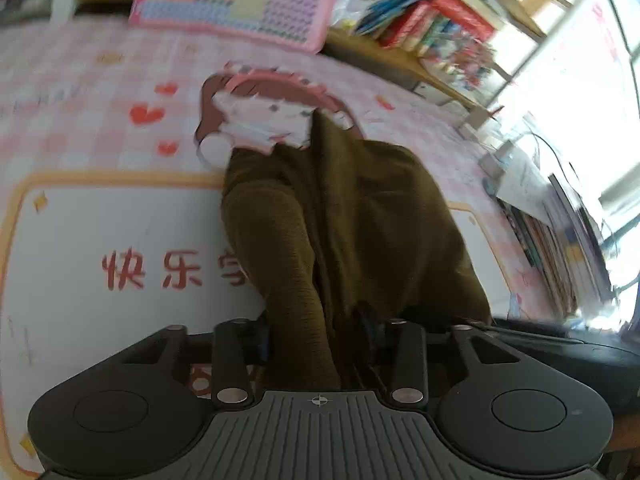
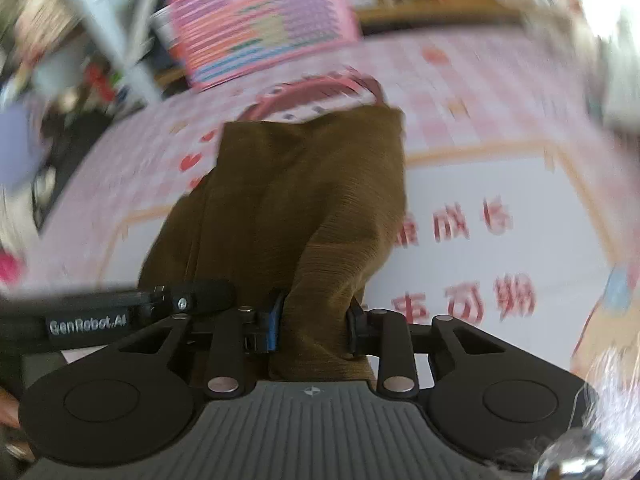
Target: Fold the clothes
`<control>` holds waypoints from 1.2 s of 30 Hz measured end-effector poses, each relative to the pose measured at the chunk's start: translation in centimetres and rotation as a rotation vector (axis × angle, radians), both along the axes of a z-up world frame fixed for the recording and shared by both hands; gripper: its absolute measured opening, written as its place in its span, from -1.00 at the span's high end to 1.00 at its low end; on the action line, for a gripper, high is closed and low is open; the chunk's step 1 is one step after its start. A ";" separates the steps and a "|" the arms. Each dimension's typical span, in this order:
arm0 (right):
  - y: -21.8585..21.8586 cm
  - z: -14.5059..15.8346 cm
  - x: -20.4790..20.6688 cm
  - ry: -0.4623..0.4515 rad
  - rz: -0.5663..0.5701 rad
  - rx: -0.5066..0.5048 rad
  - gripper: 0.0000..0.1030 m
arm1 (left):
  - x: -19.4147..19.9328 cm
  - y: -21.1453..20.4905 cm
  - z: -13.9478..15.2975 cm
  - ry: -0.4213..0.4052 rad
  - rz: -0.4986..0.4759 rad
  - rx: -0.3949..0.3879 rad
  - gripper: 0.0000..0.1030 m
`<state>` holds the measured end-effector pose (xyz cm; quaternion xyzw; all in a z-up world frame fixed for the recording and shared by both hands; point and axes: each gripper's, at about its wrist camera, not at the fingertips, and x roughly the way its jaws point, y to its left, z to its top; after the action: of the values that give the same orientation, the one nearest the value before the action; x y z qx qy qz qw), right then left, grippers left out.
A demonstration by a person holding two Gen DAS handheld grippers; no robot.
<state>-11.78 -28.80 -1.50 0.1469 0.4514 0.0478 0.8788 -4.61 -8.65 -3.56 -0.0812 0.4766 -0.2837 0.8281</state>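
Pink checked table mat (image 1: 80, 80) lay beneath the olive ribbed garment (image 1: 360, 208), soft and limp; left gripper (image 1: 316, 332) and right gripper (image 2: 314, 324) each clenched a bunched edge.

Daylight is poured in from the window (image 1: 592, 92) at the right of the left wrist view, where the panes are blown out to white glare. Straight lines are bent by fisheye distortion at every edge. Heavy motion blur is smeared across the right wrist view, especially the shelves (image 2: 60, 40).
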 end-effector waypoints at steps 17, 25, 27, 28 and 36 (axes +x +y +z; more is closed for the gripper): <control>-2.4 -2.0 0.1 0.099 -0.030 0.200 -0.10 | 0.5 1.7 -1.8 0.094 0.029 -0.081 -0.05; 0.8 0.2 -0.8 -0.009 0.086 0.011 0.44 | -1.0 0.8 -0.1 -0.004 -0.008 -0.040 0.32; 1.1 0.6 -1.3 -0.038 0.098 -0.010 0.45 | -1.5 0.8 0.5 -0.028 -0.008 -0.042 0.33; 0.9 0.8 -1.5 -0.051 0.098 -0.006 0.45 | -1.7 0.9 0.8 -0.040 -0.006 -0.046 0.33; 0.4 2.3 -3.0 -0.137 0.127 -0.009 0.45 | -3.4 0.8 3.0 -0.127 0.012 -0.048 0.32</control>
<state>-14.79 -28.45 0.80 0.1101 0.3987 0.1114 0.9036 -8.06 -7.89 -0.52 -0.0859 0.4155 -0.2946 0.8563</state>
